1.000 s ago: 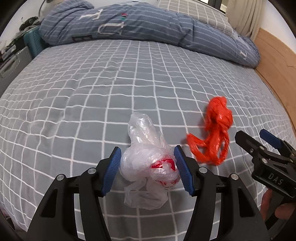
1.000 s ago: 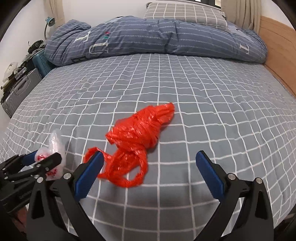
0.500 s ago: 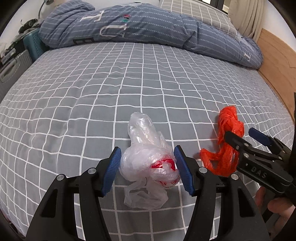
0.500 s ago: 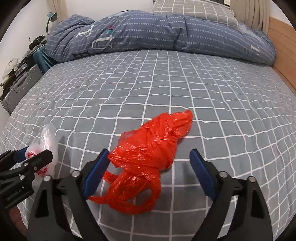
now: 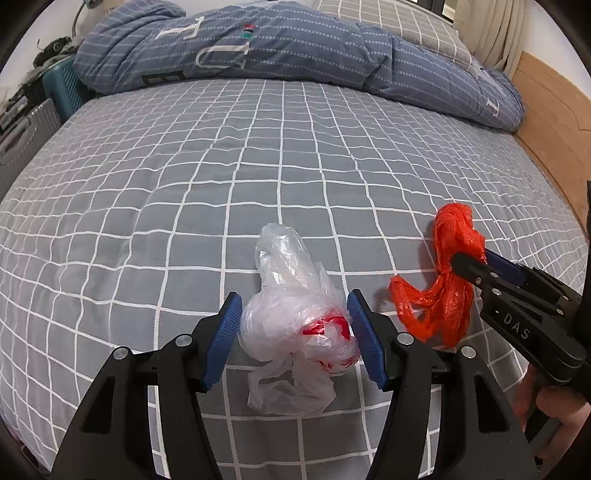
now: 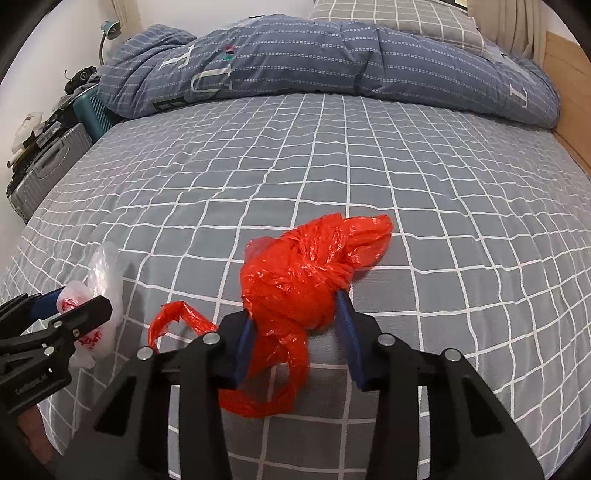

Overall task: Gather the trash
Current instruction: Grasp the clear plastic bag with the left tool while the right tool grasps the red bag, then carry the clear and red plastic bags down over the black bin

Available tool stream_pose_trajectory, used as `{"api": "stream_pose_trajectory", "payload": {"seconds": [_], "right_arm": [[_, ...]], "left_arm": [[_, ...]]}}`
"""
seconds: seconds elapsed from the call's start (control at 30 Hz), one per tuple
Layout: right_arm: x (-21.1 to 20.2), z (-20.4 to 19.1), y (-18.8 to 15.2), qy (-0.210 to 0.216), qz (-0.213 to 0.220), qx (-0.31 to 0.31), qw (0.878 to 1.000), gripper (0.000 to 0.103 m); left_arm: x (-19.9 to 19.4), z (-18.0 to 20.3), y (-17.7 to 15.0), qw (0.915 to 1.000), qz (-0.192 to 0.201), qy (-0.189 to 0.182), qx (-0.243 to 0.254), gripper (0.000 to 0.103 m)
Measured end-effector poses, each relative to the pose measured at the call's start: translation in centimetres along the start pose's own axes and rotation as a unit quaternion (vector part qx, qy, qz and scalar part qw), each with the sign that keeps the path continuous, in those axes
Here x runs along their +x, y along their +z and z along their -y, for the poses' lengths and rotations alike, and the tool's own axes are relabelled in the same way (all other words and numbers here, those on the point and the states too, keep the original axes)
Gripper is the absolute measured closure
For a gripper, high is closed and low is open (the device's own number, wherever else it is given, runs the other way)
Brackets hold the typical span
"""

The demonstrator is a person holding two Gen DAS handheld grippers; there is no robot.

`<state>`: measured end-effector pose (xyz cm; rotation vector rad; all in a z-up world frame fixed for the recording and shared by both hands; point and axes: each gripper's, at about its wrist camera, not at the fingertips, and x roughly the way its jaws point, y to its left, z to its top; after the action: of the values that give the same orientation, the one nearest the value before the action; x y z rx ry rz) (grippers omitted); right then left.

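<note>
Grippers, two, hand-held, both angled down over a bed.

Left gripper [image 5: 293, 332]: blue pads [image 5: 223, 339] are pressed against both sides of a clear bag [image 5: 295, 328], which is crumpled into a ball with red print showing. A loose tail of the bag is spread on the sheet below the pads, and a second lobe reaches forward beyond them. In the right wrist view this gripper [image 6: 61, 308] is seen at the far left with the clear bag [image 6: 103, 280] in its grip.

Right gripper [image 6: 293, 332]: jaws are closing, and the knotted bulk of a red bag [image 6: 306, 280] is caught between the blue pads [image 6: 347, 332], which are in contact with it on both sides. Twisted handles of the bag trail down and to the left over the sheet. In the left wrist view the same gripper [image 5: 467, 260] is seen at the right, clamped on the red bag [image 5: 443, 291]; part of a hand [image 5: 554, 410] is visible beneath it.

Sheet [image 6: 369, 166]: grey with a white grid; both bags are placed near its front edge, the clear one to the left, close together but apart.

Duvet [image 6: 332, 62]: blue, striped, heaped across the far end.

Pillow [image 6: 399, 14]: checked, behind the duvet.

Suitcase [image 6: 40, 170]: grey, at the left of the bed.
</note>
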<state>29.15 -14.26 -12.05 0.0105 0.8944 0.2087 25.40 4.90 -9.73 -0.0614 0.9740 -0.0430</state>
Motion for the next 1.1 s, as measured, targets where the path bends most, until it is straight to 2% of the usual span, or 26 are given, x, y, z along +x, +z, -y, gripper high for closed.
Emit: {"api": "stream_pose_trajectory", "payload": {"seconds": [0.5, 1.1], "right_arm": [[-3.8, -0.3, -0.8, 0.006, 0.026, -0.011, 1.000, 0.064], [-9.0, -0.9, -3.6, -0.009, 0.049, -0.025, 0.998, 0.064]], "left_arm": [[-2.1, 1.3, -0.9, 0.9997, 0.015, -0.009, 0.015, 0.045], [-5.7, 1.8, -4.6, 0.9995, 0.026, -0.016, 0.009, 0.045]]}}
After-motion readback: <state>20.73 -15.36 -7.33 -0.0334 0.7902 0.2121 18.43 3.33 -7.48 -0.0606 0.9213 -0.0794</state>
